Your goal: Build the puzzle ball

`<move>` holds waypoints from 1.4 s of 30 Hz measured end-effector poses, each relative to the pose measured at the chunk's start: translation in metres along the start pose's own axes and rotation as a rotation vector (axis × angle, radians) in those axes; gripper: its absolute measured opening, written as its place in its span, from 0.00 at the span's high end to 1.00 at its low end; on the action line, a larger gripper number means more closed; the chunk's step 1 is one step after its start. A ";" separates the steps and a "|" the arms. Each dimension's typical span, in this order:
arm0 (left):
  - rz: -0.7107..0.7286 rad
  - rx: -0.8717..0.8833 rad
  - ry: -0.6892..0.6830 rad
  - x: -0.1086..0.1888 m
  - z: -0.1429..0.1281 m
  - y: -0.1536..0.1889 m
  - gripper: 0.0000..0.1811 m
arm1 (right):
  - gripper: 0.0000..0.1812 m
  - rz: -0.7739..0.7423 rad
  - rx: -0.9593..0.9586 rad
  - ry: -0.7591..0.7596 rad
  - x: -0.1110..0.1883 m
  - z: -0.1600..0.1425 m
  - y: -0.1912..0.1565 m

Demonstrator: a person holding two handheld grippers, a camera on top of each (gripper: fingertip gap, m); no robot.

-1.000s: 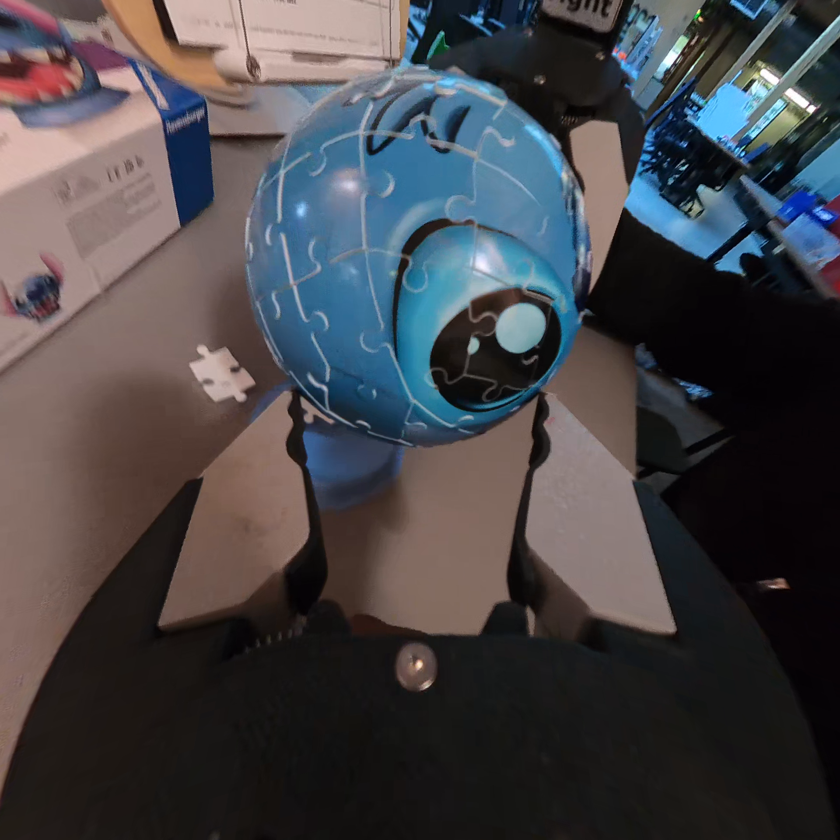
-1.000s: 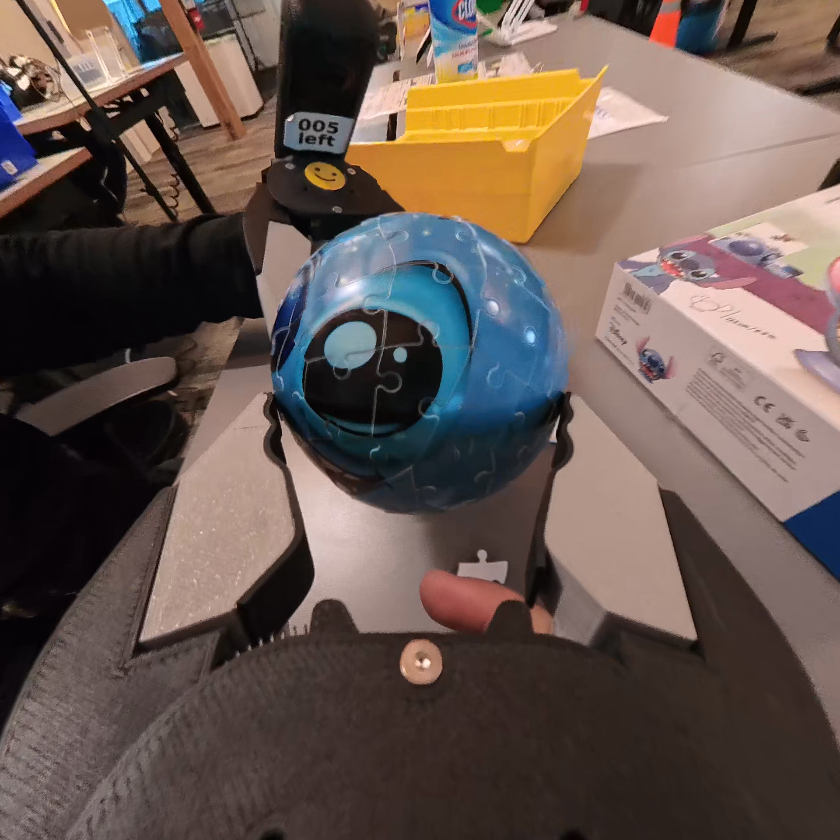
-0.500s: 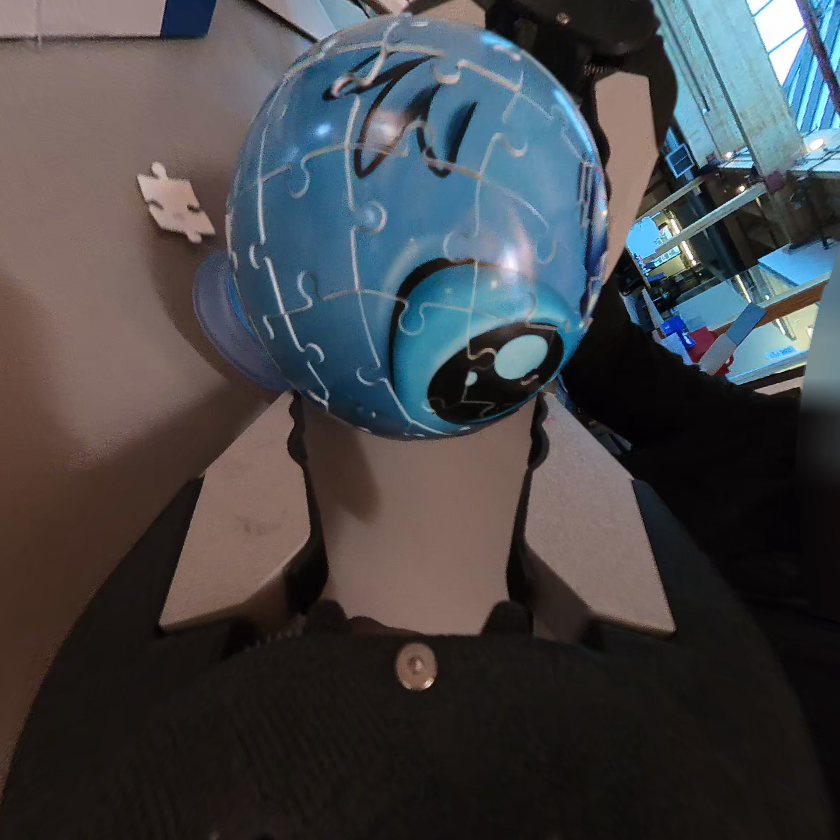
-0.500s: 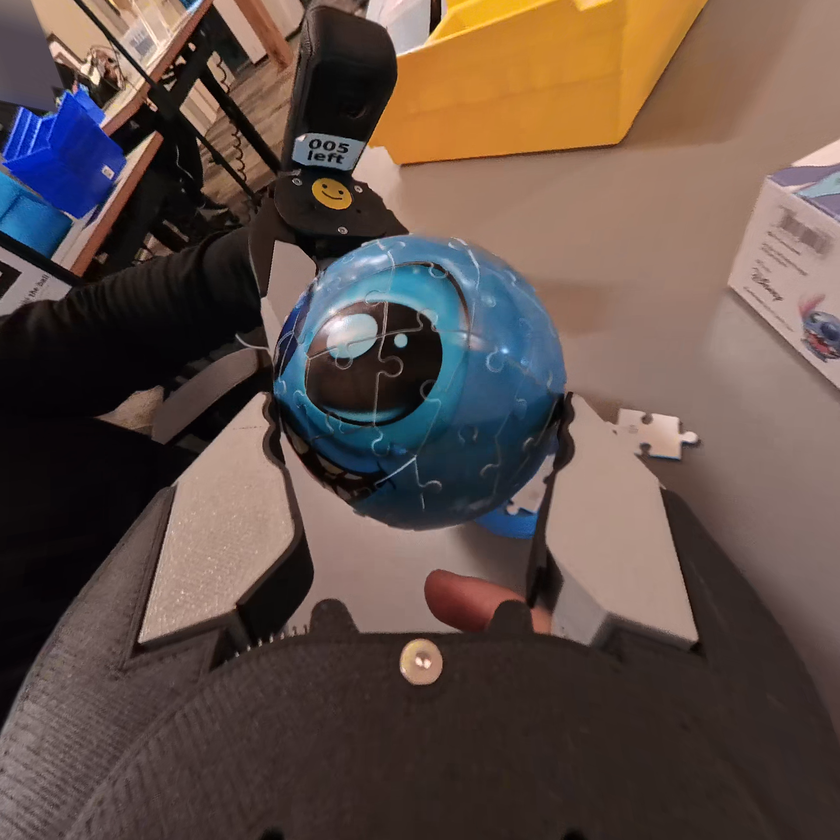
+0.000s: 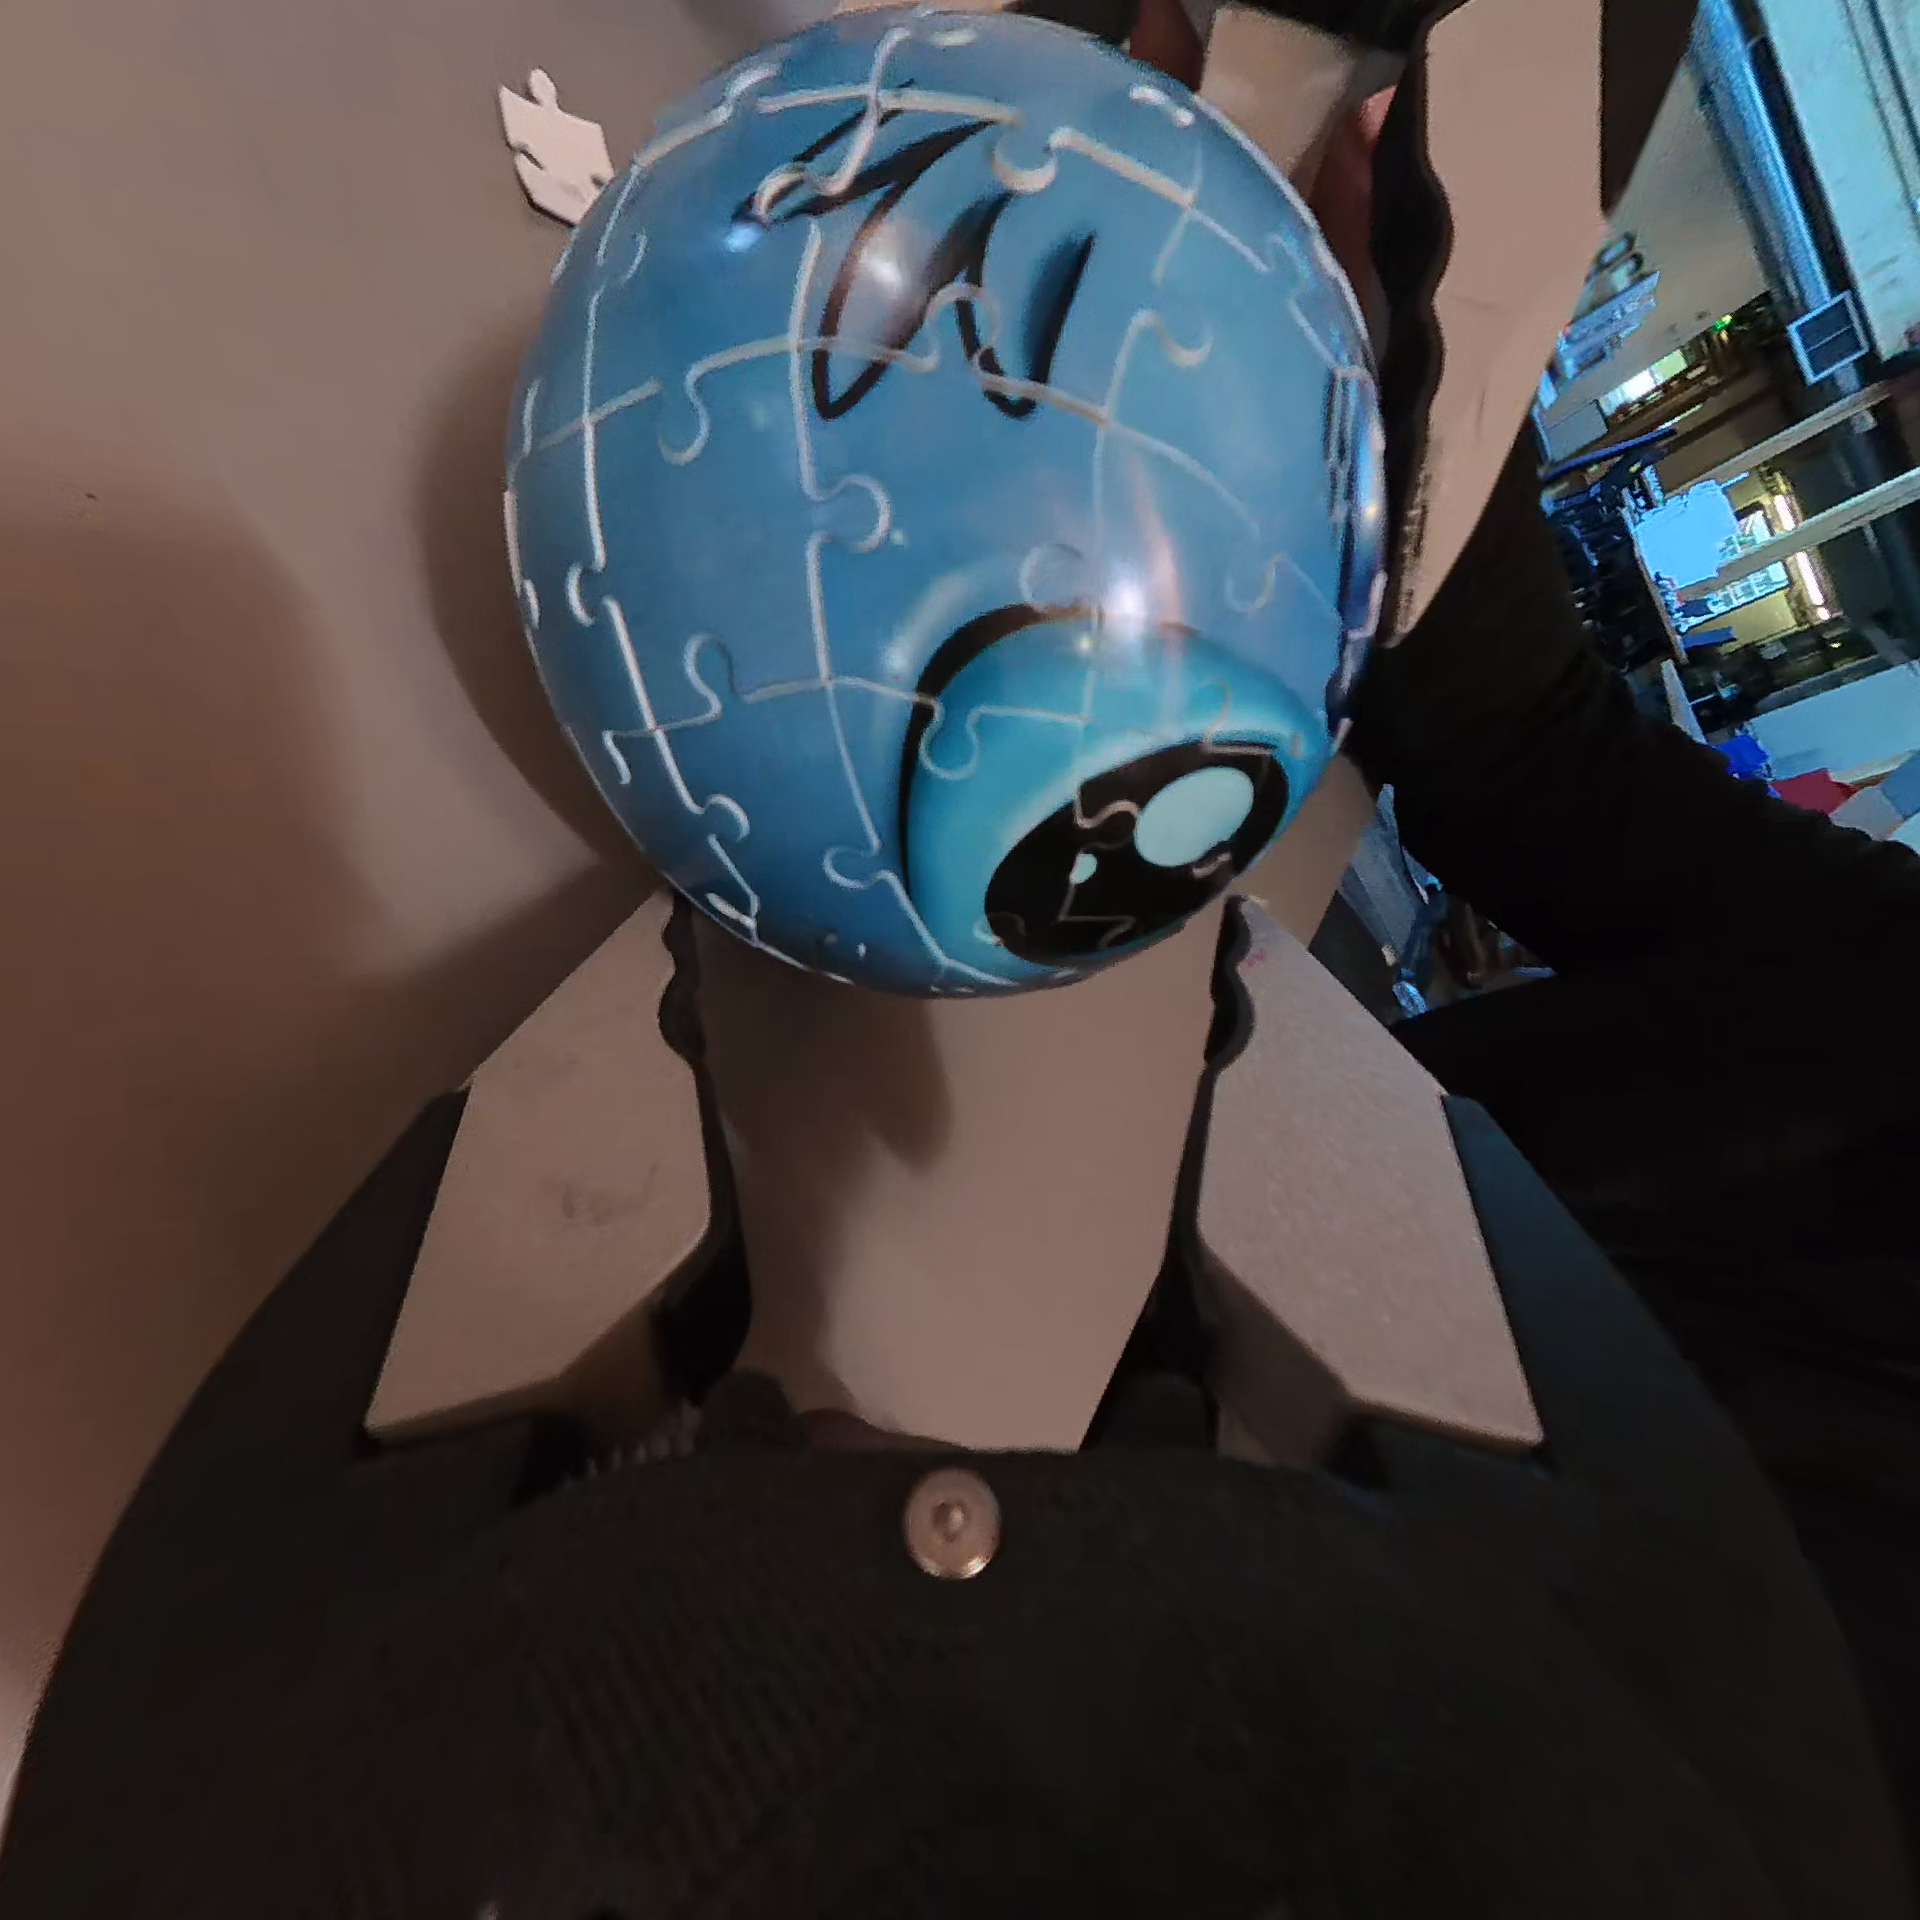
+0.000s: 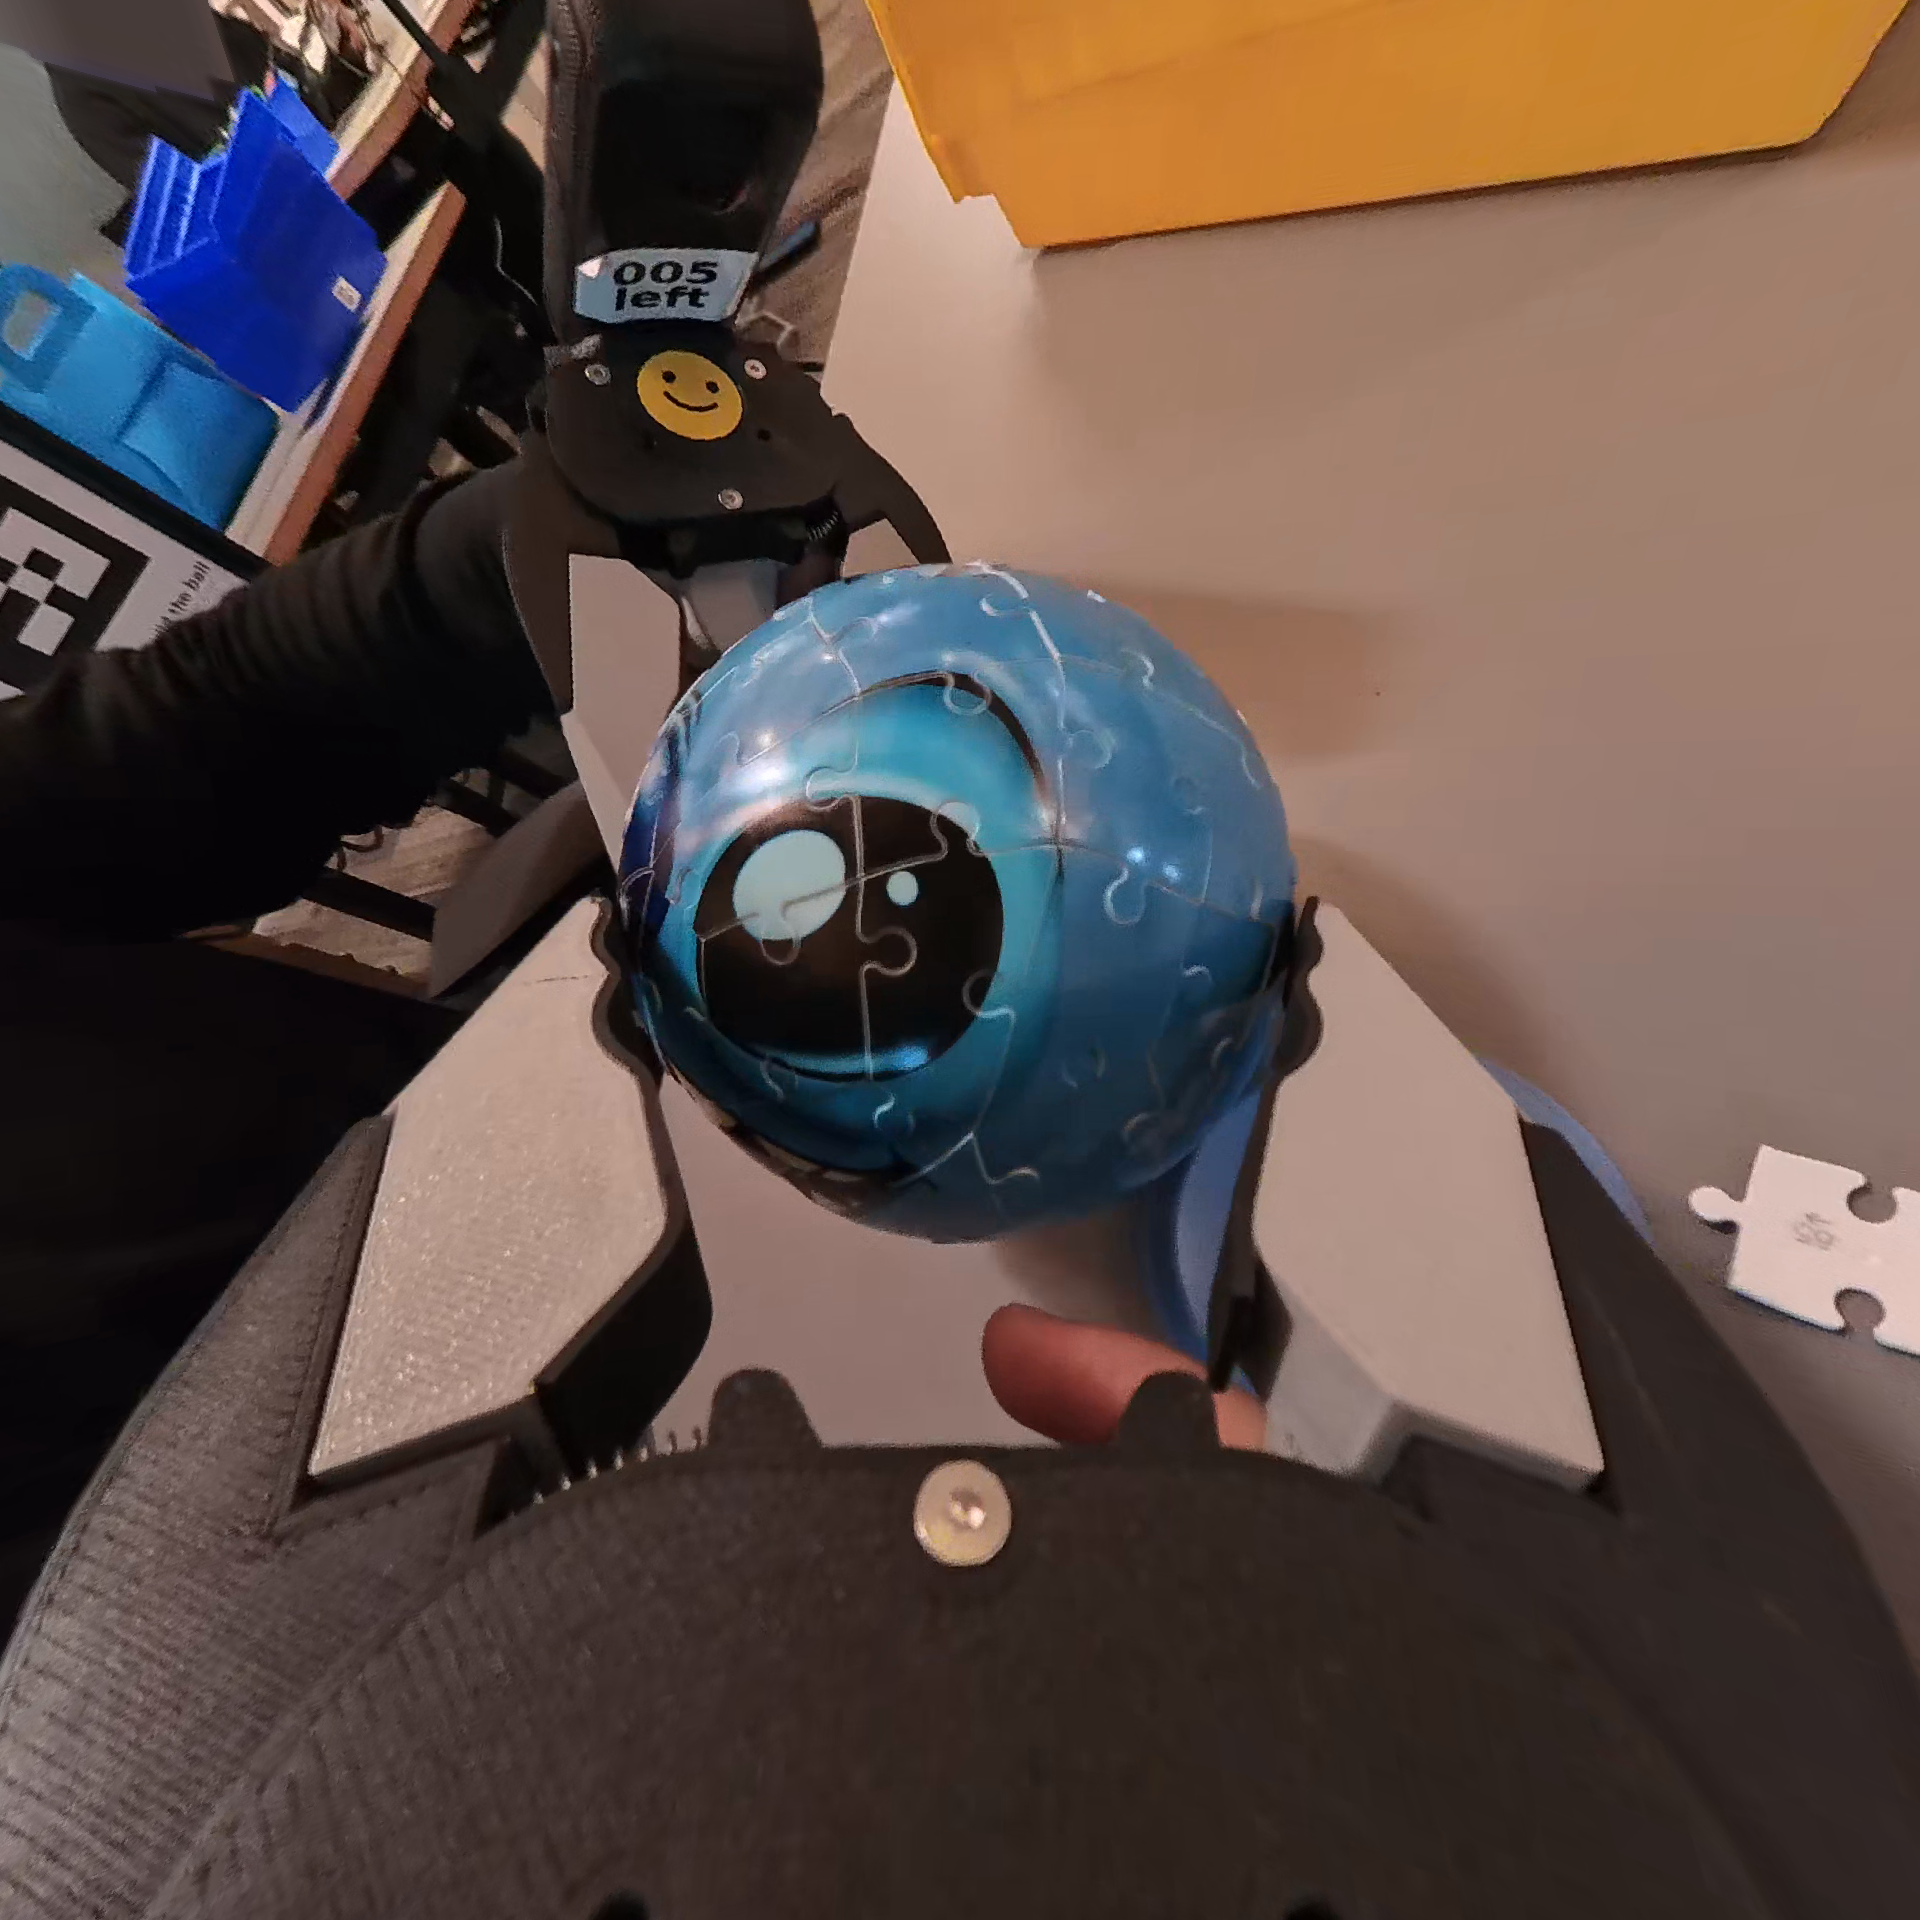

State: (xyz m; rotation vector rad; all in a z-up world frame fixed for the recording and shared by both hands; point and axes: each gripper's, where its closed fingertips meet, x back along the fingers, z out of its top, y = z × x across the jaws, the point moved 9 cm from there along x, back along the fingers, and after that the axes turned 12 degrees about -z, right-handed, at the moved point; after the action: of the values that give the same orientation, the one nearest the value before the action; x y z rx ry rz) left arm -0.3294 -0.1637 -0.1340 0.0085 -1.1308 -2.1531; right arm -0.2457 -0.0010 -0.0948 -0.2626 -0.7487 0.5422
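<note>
The blue puzzle ball point(image 5: 935, 499), with a large eye printed on it, is held above the grey table between both grippers. My left gripper point(image 5: 956, 935) grips its near lower edge with the fingertips. My right gripper point(image 6: 956, 935) is shut on the ball point(image 6: 1091, 883) at its two sides. The right gripper's finger point(image 5: 1403, 208) shows beside the ball's far right in the left wrist view. The left gripper's black body point(image 6: 686, 488) shows behind the ball in the right wrist view. A blue round stand point(image 6: 1195, 1236) lies on the table just below the ball.
A loose white puzzle piece point(image 5: 551, 135) lies on the table point(image 5: 260, 520) beside the ball; it also shows in the right wrist view point(image 6: 1808, 1257). A yellow bin point(image 6: 1351, 94) stands at the far end. Blue bins point(image 6: 249, 229) sit on another table.
Both grippers have tilted downward with the ball still between them. The printed box has left both views, and the blue stand is now hidden behind the ball in the left wrist view.
</note>
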 end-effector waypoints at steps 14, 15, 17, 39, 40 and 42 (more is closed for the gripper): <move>0.290 -0.446 0.025 0.040 0.023 0.012 0.46 | 0.36 0.049 -0.061 0.085 -0.001 0.013 0.021; 0.281 -0.452 0.026 0.038 0.025 0.010 0.46 | 0.36 0.048 -0.062 0.096 0.000 0.015 0.023; 0.275 -0.459 0.033 0.036 0.030 0.005 0.46 | 0.36 0.047 -0.062 0.113 0.001 0.019 0.027; -0.004 -0.439 0.192 0.041 0.060 -0.020 0.51 | 0.37 -0.021 -0.004 0.223 0.036 0.027 0.047; -0.009 -0.441 0.195 0.041 0.061 -0.022 0.51 | 0.37 -0.026 0.004 0.236 0.040 0.028 0.047; -0.021 -0.444 0.198 0.041 0.064 -0.028 0.51 | 0.39 -0.033 0.024 0.259 0.044 0.030 0.044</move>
State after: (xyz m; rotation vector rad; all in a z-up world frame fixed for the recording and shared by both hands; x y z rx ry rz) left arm -0.3961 -0.1306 -0.1026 0.0330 -0.5295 -2.3192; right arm -0.2560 0.0614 -0.0666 -0.2916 -0.4945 0.4743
